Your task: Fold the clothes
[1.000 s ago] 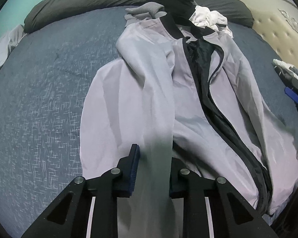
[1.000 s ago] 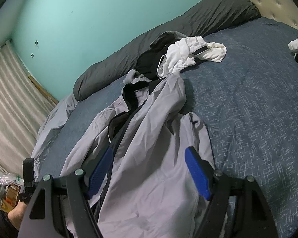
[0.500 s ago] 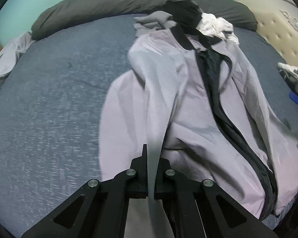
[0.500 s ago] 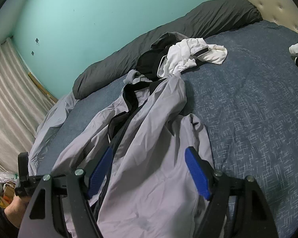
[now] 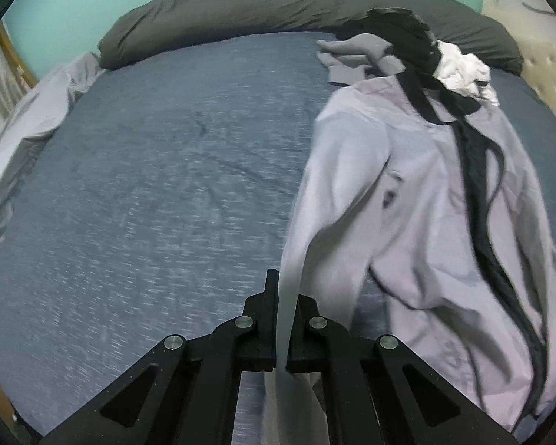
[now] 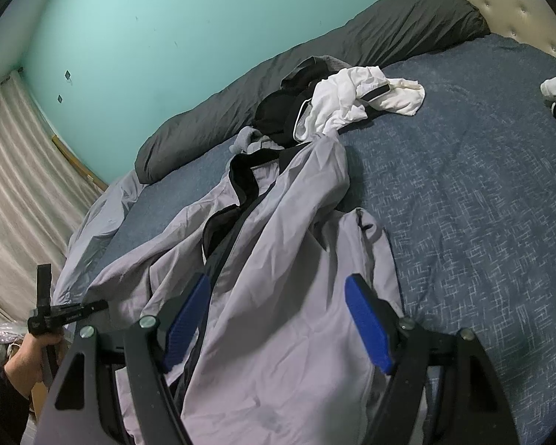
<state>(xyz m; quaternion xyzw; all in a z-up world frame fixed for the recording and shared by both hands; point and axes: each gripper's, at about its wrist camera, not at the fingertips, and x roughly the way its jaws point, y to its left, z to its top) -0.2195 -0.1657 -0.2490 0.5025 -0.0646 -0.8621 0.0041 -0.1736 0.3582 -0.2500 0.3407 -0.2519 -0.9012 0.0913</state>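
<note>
A light grey jacket [image 5: 426, 200] with black lining and zip lies open on the blue bed; it also shows in the right wrist view [image 6: 285, 259]. My left gripper [image 5: 285, 319] is shut on the jacket's sleeve [image 5: 337, 185], which stretches taut from the shoulder down to the jaws. My right gripper [image 6: 278, 315] is open, its blue pads [image 6: 367, 326] spread above the jacket's lower front, holding nothing. The left gripper [image 6: 55, 311] and the hand holding it show at the left edge of the right wrist view.
A pile of black, grey and white clothes [image 6: 337, 107] lies beyond the jacket's collar. A dark grey rolled duvet [image 5: 278, 11] runs along the teal wall. The blue bedspread [image 5: 148, 193] lies left of the jacket. A tufted headboard [image 6: 519, 3] stands at the right.
My left gripper closed on the sleeve and pulled it out to the left, away from the jacket's body. The right gripper stayed open and nearly still.
</note>
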